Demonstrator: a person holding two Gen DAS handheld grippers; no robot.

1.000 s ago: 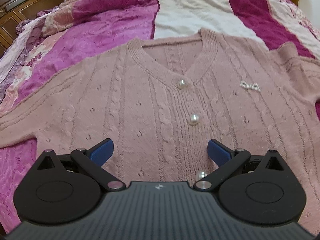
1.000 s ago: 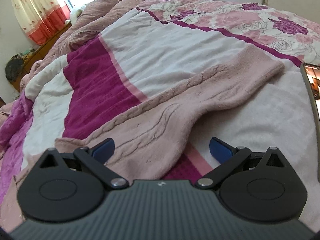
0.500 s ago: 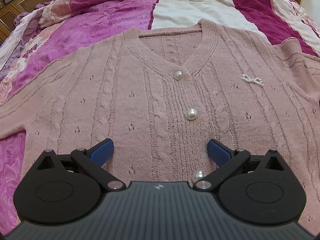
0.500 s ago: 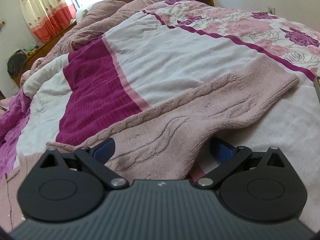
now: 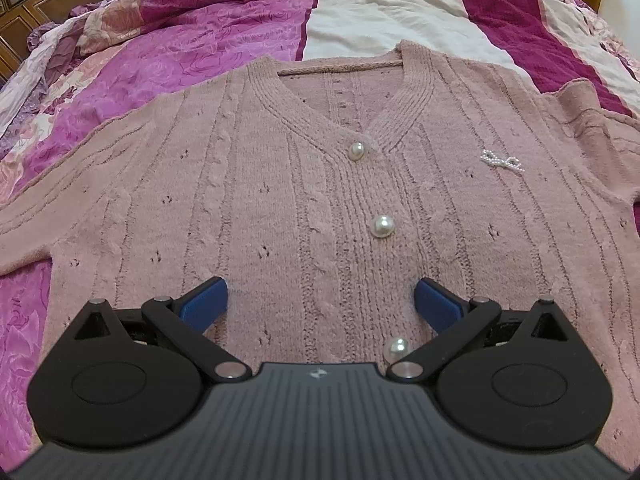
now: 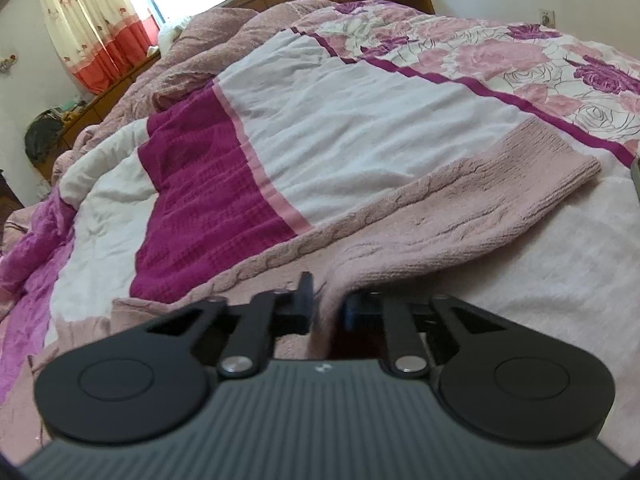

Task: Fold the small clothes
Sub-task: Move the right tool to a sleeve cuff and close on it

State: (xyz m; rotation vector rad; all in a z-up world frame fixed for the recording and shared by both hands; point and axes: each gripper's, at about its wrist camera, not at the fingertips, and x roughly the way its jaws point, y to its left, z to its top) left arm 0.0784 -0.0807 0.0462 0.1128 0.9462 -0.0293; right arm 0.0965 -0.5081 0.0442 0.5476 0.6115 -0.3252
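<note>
The pink cardigan [image 5: 304, 200] lies flat and buttoned on the bed [image 5: 384, 20], nothing folded yet — the left gripper [image 5: 320, 300] hangs apart above its hem, the right gripper [image 6: 326, 304] pinches the sleeve [image 6: 460, 220] stretching toward two o'clock.

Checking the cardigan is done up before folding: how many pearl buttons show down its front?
3. One pearl button at the V-neck's point, one mid-chest below it, one lowest, beside the left gripper. More may be hidden under the gripper body.
</note>
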